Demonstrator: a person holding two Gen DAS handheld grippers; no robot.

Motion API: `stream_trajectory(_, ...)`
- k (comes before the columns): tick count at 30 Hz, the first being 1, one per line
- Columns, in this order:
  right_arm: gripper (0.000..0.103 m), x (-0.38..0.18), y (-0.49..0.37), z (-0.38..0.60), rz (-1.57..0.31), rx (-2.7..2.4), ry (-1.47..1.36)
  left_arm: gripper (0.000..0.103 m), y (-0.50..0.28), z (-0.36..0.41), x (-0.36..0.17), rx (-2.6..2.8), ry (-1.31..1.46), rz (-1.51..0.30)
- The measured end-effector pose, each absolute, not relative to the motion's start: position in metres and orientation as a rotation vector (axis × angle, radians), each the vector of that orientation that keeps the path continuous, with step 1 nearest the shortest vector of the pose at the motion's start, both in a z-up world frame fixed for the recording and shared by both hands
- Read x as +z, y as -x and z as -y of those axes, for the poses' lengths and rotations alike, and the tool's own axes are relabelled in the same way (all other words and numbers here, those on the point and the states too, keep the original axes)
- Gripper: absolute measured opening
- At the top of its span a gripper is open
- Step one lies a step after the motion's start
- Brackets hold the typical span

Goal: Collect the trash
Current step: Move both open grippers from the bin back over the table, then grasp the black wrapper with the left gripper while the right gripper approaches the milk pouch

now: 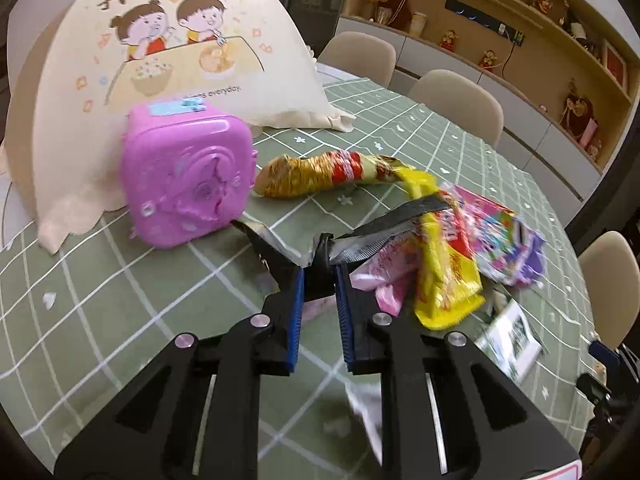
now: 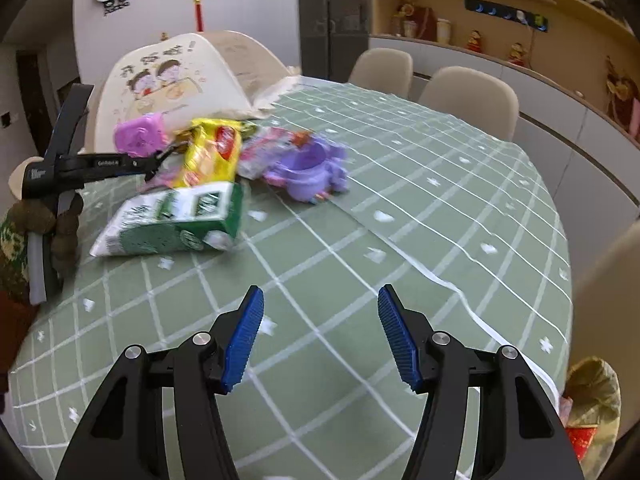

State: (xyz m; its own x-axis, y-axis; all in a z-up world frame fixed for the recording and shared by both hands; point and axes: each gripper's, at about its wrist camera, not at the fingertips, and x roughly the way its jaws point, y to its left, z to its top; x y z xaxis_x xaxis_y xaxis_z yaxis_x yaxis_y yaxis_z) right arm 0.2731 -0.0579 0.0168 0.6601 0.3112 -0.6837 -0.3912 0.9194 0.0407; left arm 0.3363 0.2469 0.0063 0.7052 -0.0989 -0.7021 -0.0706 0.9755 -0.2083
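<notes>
My left gripper [image 1: 319, 276] is shut on a bunch of wrappers: a silver-black foil wrapper [image 1: 384, 232], a yellow snack wrapper [image 1: 444, 280], a pink wrapper [image 1: 388, 280] and a pink-purple wrapper [image 1: 500, 240], held just above the green checked tablecloth [image 1: 120, 300]. A gold-red crumpled wrapper [image 1: 320, 174] lies beyond. In the right wrist view the left gripper [image 2: 160, 158] holds the yellow wrapper [image 2: 210, 156] over a green-white milk carton [image 2: 176, 220] lying on its side. My right gripper [image 2: 320, 336] is open and empty above the cloth [image 2: 400, 220].
A pink toy case [image 1: 188, 176] stands left of the wrappers, before a cream food cover with cartoon children [image 1: 172, 52]. A purple plastic toy bowl [image 2: 308, 170] sits behind the carton. Beige chairs [image 2: 468, 96] ring the table. A gold bag [image 2: 592, 404] hangs at the right edge.
</notes>
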Motion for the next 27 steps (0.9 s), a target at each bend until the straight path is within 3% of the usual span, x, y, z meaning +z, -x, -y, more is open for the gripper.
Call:
stream_trajectory(18, 0.056, 0.025, -0.315, -0.137, -0.690, 0.682, 0.350, 0.010, -0.227, -0.327, 0.014, 0.119, 0.299, -0.799)
stream_trajectory(27, 0.054, 0.009, -0.256, -0.106, -0.670, 0.711, 0.585, 0.010, -0.213, -0.327, 0.009, 0.066, 0.316, -0.813)
